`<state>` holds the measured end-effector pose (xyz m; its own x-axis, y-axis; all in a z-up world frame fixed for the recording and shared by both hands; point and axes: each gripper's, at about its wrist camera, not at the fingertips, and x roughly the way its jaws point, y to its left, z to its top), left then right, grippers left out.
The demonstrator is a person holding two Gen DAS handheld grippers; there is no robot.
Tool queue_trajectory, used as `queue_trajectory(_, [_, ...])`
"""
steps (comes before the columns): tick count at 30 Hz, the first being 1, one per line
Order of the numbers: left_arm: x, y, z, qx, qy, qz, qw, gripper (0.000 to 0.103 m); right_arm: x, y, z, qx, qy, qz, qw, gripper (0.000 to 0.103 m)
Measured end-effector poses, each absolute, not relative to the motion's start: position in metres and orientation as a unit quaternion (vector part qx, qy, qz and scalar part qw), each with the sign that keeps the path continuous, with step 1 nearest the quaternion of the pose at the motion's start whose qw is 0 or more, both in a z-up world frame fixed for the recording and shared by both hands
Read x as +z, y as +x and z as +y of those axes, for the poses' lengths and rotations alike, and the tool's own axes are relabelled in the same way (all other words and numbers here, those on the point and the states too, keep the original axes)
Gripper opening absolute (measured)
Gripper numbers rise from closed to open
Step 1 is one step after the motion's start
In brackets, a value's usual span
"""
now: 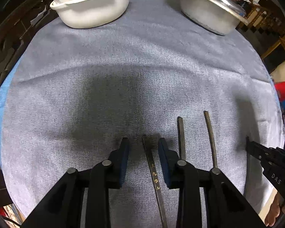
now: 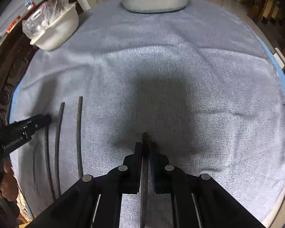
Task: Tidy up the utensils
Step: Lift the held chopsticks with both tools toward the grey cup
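Note:
In the left wrist view a dark chopstick (image 1: 154, 174) with gold characters lies on the grey cloth (image 1: 142, 66) between the fingers of my left gripper (image 1: 143, 141). The gripper is open, with a gap on each side of the stick. Two more dark chopsticks (image 1: 181, 138) (image 1: 210, 138) lie side by side just to its right. In the right wrist view my right gripper (image 2: 145, 144) is shut on another dark chopstick (image 2: 144, 180), whose tip pokes out past the fingers close above the cloth. My left gripper (image 2: 38, 121) shows at the far left there, beside the laid-out chopsticks (image 2: 78, 133).
A white basin (image 1: 91, 9) holding a clear plastic bag stands at the back left of the cloth. A metal pot (image 1: 209, 13) with a tilted lid stands at the back right. Dark carved wood (image 1: 19, 28) borders the left edge. A person's hand (image 2: 7, 186) holds the left gripper's handle.

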<state>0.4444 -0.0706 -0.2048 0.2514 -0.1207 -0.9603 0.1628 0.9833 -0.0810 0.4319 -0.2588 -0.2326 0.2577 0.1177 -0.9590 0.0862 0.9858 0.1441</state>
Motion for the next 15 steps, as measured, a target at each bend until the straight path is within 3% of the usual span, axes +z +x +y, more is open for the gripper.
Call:
queue_trajectory(4, [-0.207,0.445,-0.072,-0.091,0.029,0.602,0.793,0.009,-0.230,0.431,-0.250,0.005,0.064,0.606,0.793,0.011])
queue_trajectory(10, [-0.209,0.436,-0.069,-0.109,0.047,0.587,0.800,0.005,-0.228,0.420,-0.245,0.007,0.053,0.590,0.805,0.008])
queue_trajectory(15, [-0.206,0.424,-0.051,-0.113,0.034,0.583,0.804,0.005,-0.226,0.407,-0.259,0.015,0.107,0.570,0.815,0.007])
